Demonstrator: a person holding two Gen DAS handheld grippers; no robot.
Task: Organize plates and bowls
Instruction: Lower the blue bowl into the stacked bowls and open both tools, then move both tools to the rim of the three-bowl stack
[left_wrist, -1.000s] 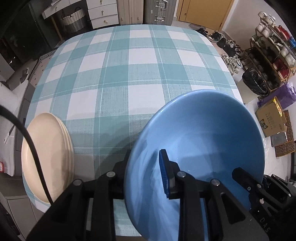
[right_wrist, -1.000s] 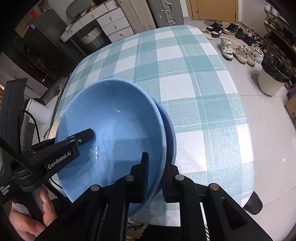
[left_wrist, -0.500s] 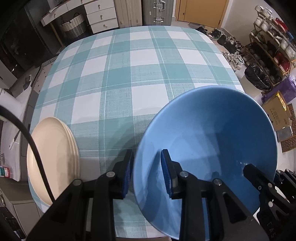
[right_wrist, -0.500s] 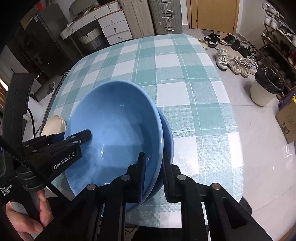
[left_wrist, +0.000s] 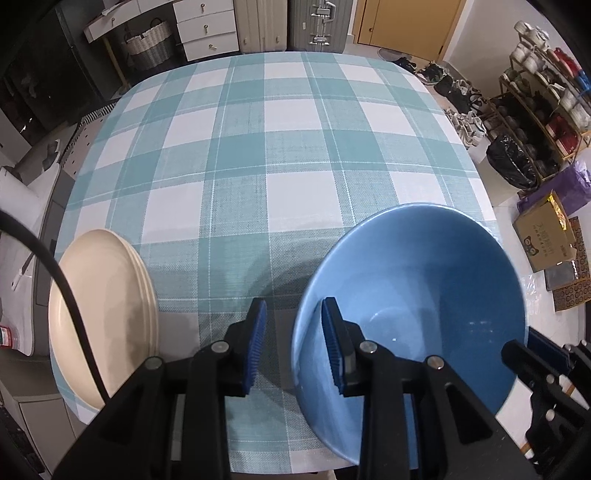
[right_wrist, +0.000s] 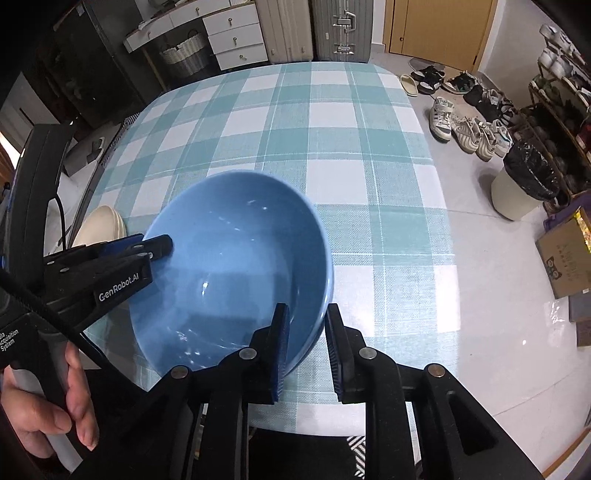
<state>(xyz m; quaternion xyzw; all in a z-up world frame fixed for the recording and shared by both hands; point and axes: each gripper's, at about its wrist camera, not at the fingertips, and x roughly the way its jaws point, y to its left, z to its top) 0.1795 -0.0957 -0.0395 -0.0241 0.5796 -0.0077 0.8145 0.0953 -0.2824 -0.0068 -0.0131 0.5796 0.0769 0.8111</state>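
The blue bowl is sitting near the front edge of the table, on the checked tablecloth. It is standing upright and it is empty inside. In the right wrist view only one bowl is showing, and I cannot tell if another bowl is hiding under it.

The cream plates are lying in a neat pile at the left front corner of the table, well apart from the bowl. Nothing is lying on top of them.

The left tongs are standing a little way open. The bowl's rim is sitting between the two blue pads, with a gap at each side, so the pads are not squeezing it. A hand is holding the handle of these tongs.

The right tongs are opening right now. The other side of the bowl's rim is between their pads, but the pads are not pressing on it.

So it is looking like the job is nearly done. The plates are sitting together and the bowl is sitting down on the table. What is left, I think, is lifting both tongs away from the bowl without knocking it.
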